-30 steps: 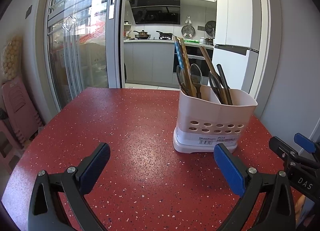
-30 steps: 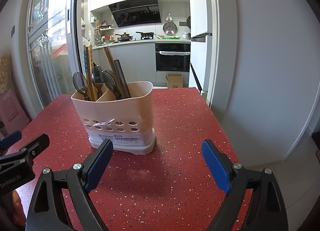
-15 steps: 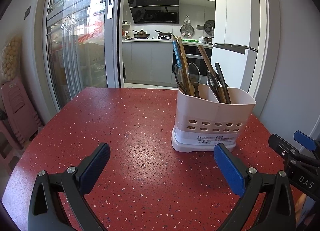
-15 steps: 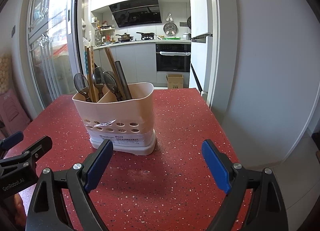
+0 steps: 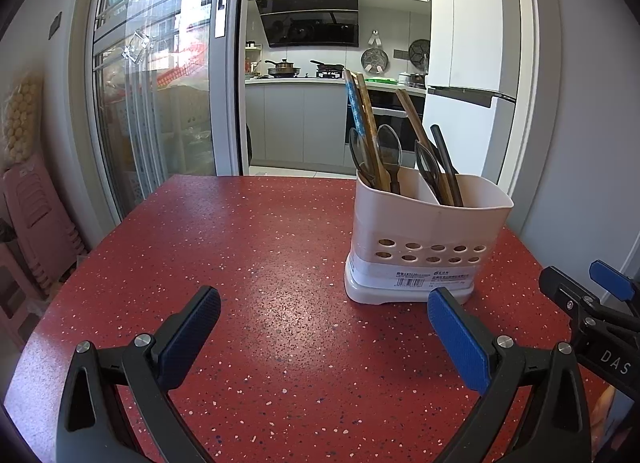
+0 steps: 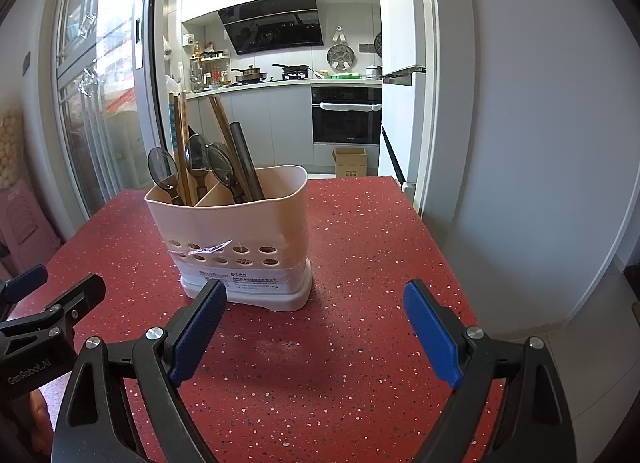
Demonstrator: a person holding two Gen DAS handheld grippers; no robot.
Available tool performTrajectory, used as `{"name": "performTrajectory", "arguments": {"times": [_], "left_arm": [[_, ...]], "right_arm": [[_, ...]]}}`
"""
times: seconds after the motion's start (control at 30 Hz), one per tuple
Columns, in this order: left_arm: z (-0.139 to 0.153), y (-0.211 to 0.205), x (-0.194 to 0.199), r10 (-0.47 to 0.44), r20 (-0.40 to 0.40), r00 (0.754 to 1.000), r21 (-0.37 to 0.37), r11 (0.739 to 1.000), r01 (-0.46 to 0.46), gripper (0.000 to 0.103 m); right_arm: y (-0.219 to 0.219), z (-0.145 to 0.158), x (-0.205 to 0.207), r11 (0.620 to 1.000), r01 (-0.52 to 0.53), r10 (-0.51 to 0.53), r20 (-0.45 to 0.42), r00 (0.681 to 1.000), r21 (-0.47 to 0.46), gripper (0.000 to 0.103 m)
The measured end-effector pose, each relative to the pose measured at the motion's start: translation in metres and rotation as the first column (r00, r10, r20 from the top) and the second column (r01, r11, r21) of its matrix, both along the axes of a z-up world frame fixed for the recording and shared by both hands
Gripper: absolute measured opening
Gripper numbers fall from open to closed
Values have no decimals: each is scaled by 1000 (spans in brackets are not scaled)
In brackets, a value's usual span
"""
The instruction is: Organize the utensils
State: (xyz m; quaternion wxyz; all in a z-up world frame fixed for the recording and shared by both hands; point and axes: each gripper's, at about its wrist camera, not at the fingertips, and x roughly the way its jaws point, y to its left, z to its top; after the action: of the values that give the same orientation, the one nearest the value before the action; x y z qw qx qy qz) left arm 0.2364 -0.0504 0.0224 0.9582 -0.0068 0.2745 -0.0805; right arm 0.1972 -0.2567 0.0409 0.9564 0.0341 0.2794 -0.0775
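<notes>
Both tools are held low over the red worktop (image 5: 256, 247), with nothing between their fingers. The left tool (image 5: 324, 327) is spread wide, and the right tool (image 6: 316, 327) is spread wide too. The utensil holder (image 5: 424, 247) stands upright on the worktop, in front of both tools and near the right side of it; in the right wrist view its base is just beyond the left finger.

All utensils that are seen are already in the holder. In the left compartment two spoons (image 5: 388, 151) and a pair of chopsticks (image 5: 362, 123) are standing; in the right compartment a third spoon (image 6: 220, 167), wooden chopsticks (image 6: 222, 123) and a dark handle (image 6: 244, 155) are leaning. The long axis of each one runs nearly vertical, with the spoon bowls upward and the upper ends tilted a little to the left and toward the kitchen.

It is judged that the task is near its end or that a utensil is to be re-sorted. For that, one utensil should be approached from above, gripped on its shaft under the top, and lifted along its own tilt, so that the holder is not tipped.
</notes>
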Motion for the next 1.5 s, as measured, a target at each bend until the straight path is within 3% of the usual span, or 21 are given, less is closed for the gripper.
{"name": "performTrajectory", "arguments": {"times": [1.5], "left_arm": [[-1, 3, -1, -12, -12, 1000, -9, 1000, 12, 103]], "right_arm": [[3, 6, -5, 1000, -10, 10, 9, 1000, -3, 92]]}}
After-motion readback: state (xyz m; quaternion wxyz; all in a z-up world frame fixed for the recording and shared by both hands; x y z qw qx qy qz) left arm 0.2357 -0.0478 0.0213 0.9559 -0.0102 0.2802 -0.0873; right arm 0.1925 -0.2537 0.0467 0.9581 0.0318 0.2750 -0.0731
